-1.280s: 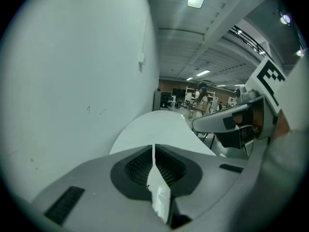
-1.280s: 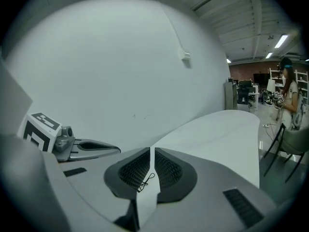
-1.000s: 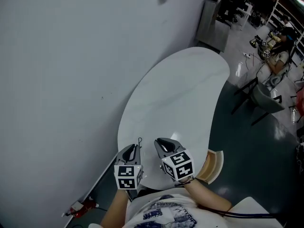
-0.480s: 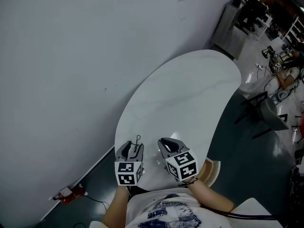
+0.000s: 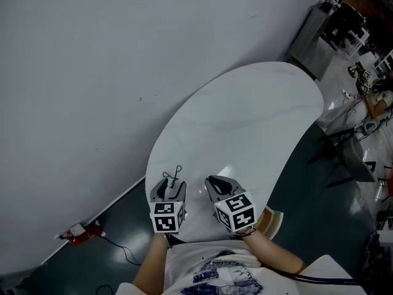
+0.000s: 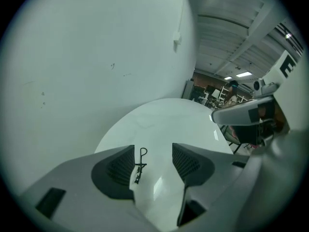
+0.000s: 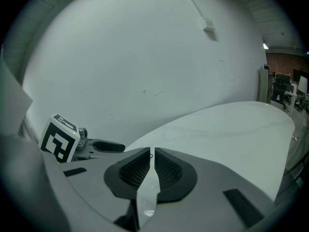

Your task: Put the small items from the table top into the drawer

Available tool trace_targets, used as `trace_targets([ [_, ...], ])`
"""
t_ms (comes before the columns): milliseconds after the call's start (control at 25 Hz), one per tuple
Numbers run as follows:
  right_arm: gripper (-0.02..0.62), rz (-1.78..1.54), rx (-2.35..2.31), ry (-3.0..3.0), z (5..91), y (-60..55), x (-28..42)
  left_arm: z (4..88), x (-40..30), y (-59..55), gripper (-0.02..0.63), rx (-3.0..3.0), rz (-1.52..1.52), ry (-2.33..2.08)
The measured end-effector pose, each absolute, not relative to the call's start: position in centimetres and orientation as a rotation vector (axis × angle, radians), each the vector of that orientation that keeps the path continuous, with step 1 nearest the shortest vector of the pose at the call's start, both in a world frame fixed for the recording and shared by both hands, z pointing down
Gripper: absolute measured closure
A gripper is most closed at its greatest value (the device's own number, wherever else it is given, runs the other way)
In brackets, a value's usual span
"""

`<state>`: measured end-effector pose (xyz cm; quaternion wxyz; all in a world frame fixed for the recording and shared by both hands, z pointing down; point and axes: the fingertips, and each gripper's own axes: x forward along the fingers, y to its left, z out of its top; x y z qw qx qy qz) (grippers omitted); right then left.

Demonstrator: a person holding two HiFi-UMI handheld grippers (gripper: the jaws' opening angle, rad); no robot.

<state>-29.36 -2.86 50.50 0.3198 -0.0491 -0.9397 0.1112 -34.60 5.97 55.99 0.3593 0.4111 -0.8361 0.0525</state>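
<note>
Left gripper view: left tongs [image 6: 153,161] released, just opened wide around a thin black wire clip [image 6: 140,164], close by the left pad, unpressed, on the white oval table [image 5: 245,121]. Right tongs [image 7: 152,166] clenched to a slit, empty. Tan curved wooden piece [image 5: 274,221] beside the right wrist, contents unseen. One second ago: clip pinched, held higher.

The white table top [image 5: 245,121] runs open away from the person, with only a black wire clip [image 5: 175,173] lying at its near end. The wall [image 5: 80,72] stands close along its left edge; an open drawer [image 5: 274,220] juts out at the near right, and a chair [image 5: 353,158] stands off the right rim
</note>
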Motion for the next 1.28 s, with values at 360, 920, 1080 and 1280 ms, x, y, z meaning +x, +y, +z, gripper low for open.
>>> trace_targets([
  [360,0.551,0.281,-0.204,-2.410,52.9,-2.6,-29.6,60.4,-35.3,7.1,0.357,0.939,0.154,-2.132],
  [920,0.551,0.261,-0.305,-2.375,53.5,-1.8,-31.3,63.8,-35.8,7.6,0.405,0.878,0.183,-2.080],
  [1080,0.551,0.261,-0.295,-2.380,53.7,-2.2,-31.5,64.2,-35.8,7.4,0.438,0.876,0.204,-2.082],
  [1280,0.551,0.278,-0.273,-2.369,54.1,-2.7,-31.1,64.5,-36.0,7.4,0.471,0.877,0.205,-2.076],
])
